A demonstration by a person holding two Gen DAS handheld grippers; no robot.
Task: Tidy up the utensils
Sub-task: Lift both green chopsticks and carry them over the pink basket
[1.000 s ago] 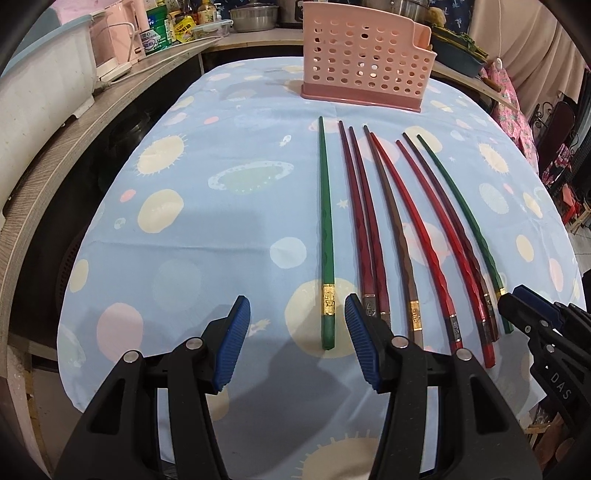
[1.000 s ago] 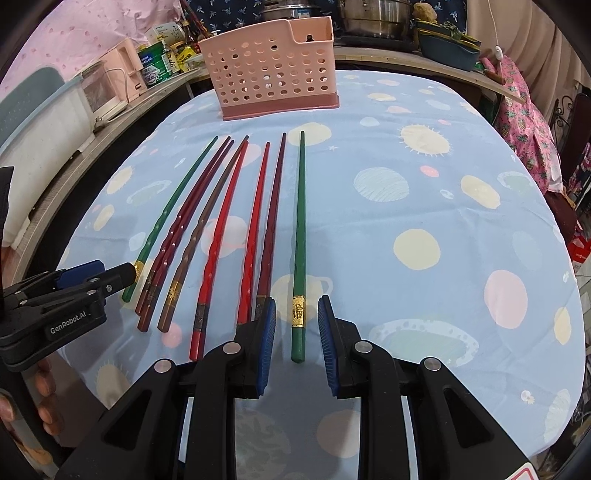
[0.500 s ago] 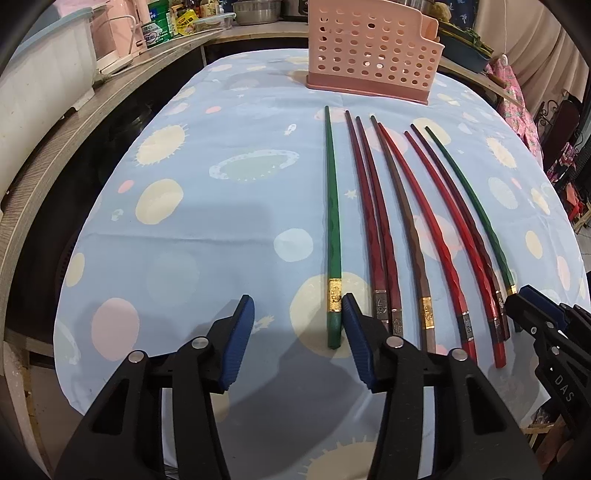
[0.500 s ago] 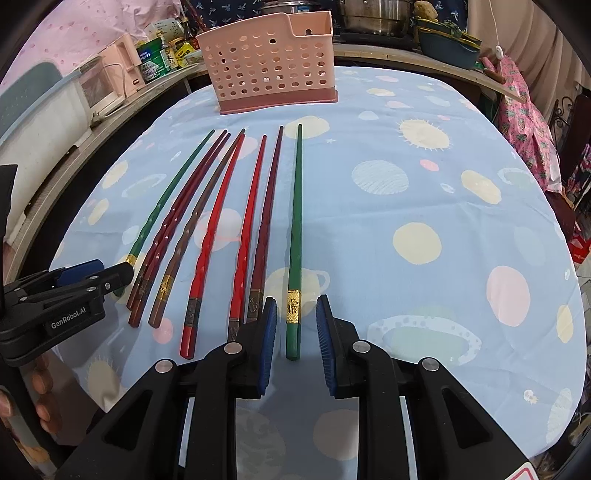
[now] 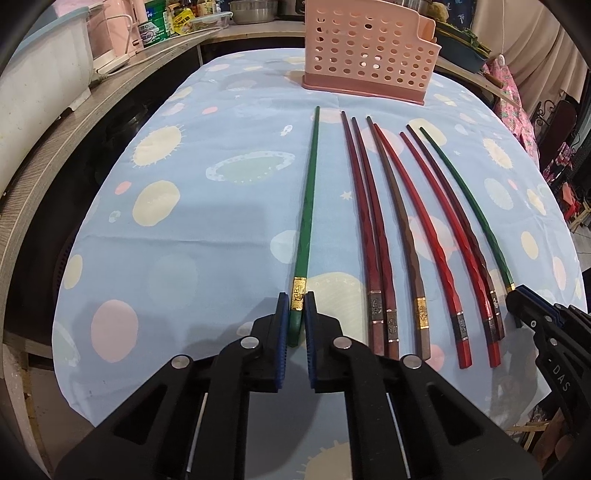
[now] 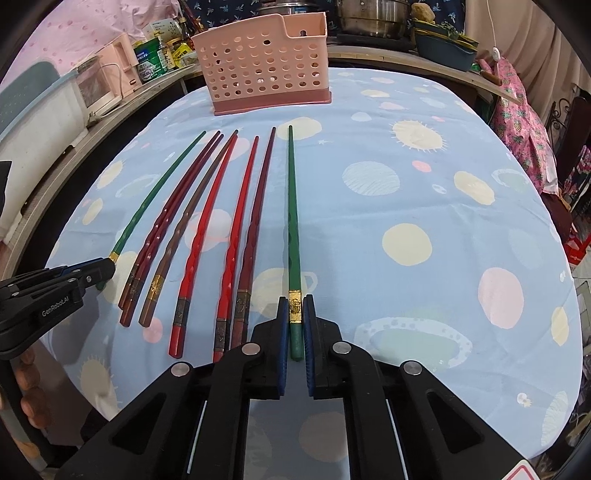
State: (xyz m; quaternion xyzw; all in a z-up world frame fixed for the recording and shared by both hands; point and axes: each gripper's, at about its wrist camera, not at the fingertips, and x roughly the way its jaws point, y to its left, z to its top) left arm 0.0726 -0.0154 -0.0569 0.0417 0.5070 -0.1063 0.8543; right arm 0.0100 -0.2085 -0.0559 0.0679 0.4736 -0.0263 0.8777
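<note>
Several chopsticks lie side by side on the blue patterned tablecloth (image 5: 207,206), tips toward a pink perforated utensil basket (image 5: 365,55) at the far edge. My left gripper (image 5: 295,306) is shut on the thick end of the leftmost green chopstick (image 5: 308,192). My right gripper (image 6: 295,314) is shut on the thick end of the rightmost green chopstick (image 6: 291,206). Between them lie the red, dark red and brown chopsticks (image 6: 199,236). Both green chopsticks still rest on the cloth. The basket also shows in the right wrist view (image 6: 266,62).
A wooden counter (image 5: 74,122) runs along the left with a white appliance (image 5: 40,70), jars and tins. Pots and bowls (image 6: 369,18) stand behind the basket. Floral cloth (image 6: 517,110) hangs at the right. The table's near edge is just below both grippers.
My left gripper moved right onto the leftmost green chopstick and closed on it. My right gripper closed its narrow gap onto the rightmost green chopstick.
</note>
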